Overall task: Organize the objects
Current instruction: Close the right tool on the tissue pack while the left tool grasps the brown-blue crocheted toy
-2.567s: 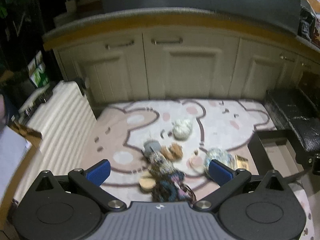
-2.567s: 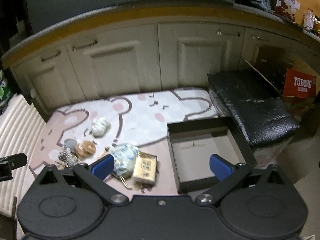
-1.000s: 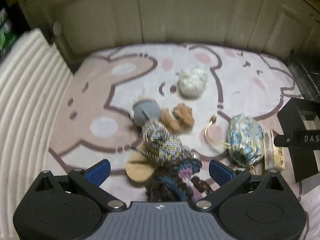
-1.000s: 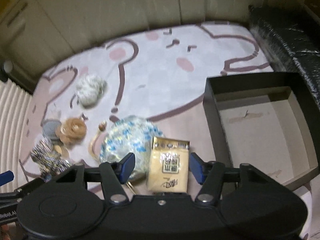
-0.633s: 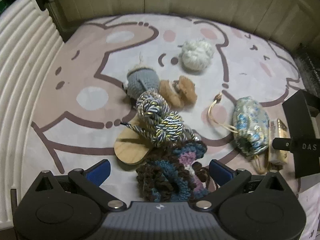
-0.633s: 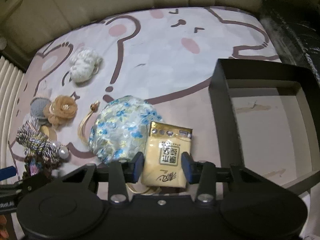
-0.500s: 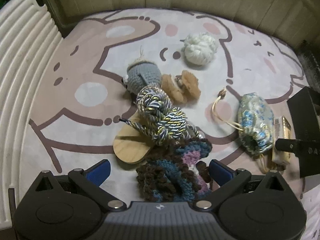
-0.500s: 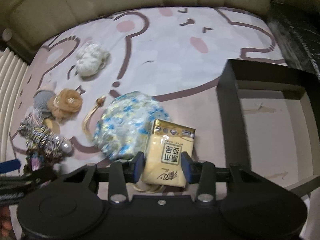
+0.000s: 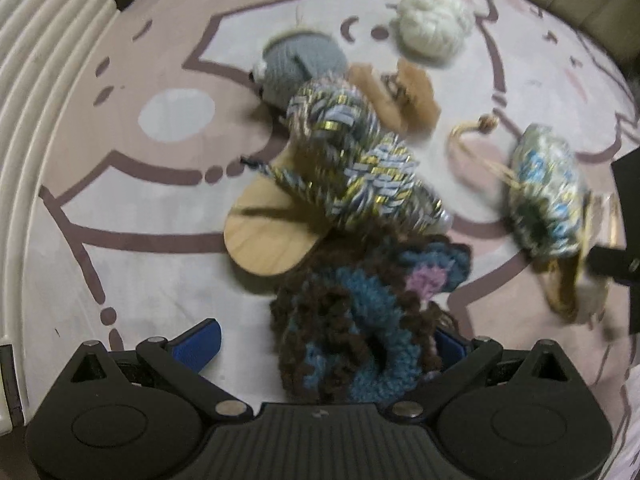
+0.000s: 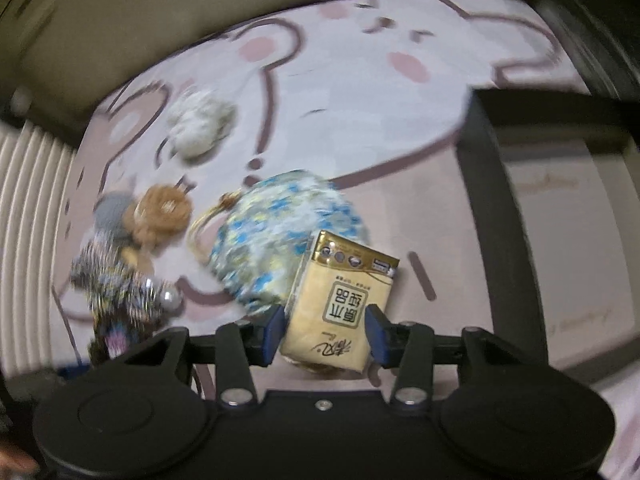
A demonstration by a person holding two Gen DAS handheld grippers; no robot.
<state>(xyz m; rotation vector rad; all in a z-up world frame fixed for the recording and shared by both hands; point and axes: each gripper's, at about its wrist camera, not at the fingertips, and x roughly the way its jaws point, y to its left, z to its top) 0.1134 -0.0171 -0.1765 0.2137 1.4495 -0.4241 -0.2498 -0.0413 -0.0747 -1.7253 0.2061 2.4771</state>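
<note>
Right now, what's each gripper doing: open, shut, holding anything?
Left gripper: open, jaws wide around the crocheted piece, not pressing it.
Right gripper: shut on the yellow tissue pack, jaws having just eased slightly.

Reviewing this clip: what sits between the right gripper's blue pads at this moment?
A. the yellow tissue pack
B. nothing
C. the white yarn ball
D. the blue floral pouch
A: in the right wrist view the right gripper has its blue pads on both sides of the yellow tissue pack, with the blue floral pouch beside it on the mat.
</note>
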